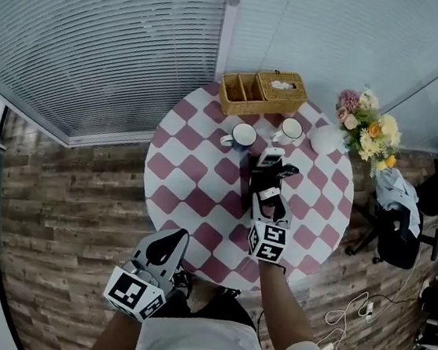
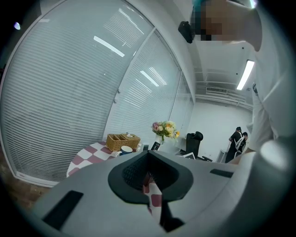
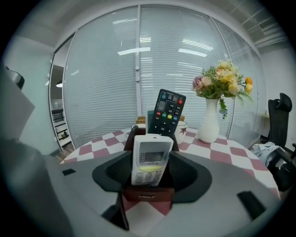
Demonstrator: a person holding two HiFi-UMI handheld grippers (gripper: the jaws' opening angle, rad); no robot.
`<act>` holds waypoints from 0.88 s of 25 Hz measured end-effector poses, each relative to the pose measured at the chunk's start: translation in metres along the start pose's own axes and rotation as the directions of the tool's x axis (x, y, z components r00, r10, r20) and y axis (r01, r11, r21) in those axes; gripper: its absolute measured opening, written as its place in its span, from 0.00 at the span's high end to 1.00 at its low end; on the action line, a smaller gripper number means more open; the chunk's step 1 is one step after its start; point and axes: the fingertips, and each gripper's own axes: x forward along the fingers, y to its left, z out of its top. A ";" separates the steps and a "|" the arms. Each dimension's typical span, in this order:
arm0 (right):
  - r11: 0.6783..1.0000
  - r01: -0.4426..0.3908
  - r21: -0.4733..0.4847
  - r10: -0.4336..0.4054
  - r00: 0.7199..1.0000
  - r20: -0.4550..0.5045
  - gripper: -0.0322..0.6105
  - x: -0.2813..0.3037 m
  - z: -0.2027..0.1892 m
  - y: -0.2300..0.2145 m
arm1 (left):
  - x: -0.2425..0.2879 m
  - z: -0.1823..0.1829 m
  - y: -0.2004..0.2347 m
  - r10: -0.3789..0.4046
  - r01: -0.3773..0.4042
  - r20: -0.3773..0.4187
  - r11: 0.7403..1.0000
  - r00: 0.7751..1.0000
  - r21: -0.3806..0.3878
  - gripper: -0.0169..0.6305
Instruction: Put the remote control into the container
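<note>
1. over the middle of the round surface [image 1: 188, 166], the right hand-held gripper [image 3: 149, 166] has its jaws set wide. they appear to pinch the white remote control [image 3: 151, 159] by its two long side edges. the remote stands upright, its lower end down in the front slot of the container [image 3: 147, 195].
2. behind it in the same container a black remote control [image 3: 167, 113] rises higher, its coloured keys facing the right gripper view.
3. the white remote looks like a light, stiff plastic shell, smooth and probably a little slippery. the side edges near mid-length seem the safest hold, since that keeps the pads off the small screen and the keys.
4. the container is a dark brown, boxy holder with straight, stiff-looking walls. it seems small and light, so it could tip or slide on the cloth if the remote drags against a wall.
5. the cloth is soft, in pink and white checks. beyond the container are a woven wicker basket [image 1: 262, 92], two glazed cups [image 1: 241, 136] and a smooth white vase [image 3: 209, 127] of flowers.
6. the left hand-held gripper [image 2: 148, 171] hangs low off the surface's near edge, jaws pressed together on nothing.
</note>
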 end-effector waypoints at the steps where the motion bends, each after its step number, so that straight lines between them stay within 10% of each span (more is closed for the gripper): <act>1: 1.000 -0.003 0.008 0.003 1.000 -0.012 0.57 0.000 0.000 0.000 | 0.000 0.001 -0.002 0.000 0.000 0.001 1.000 1.000 0.003 0.96; 16: 0.990 -0.131 0.051 0.121 0.978 0.167 0.55 -0.112 0.076 -0.021 | 0.003 0.027 -0.048 -0.036 0.031 0.051 0.994 0.998 0.103 0.96; 22: 0.989 -0.146 0.034 0.133 0.958 0.256 0.88 -0.178 0.106 -0.023 | 0.003 0.039 -0.079 -0.074 0.063 0.087 0.990 0.993 0.126 0.96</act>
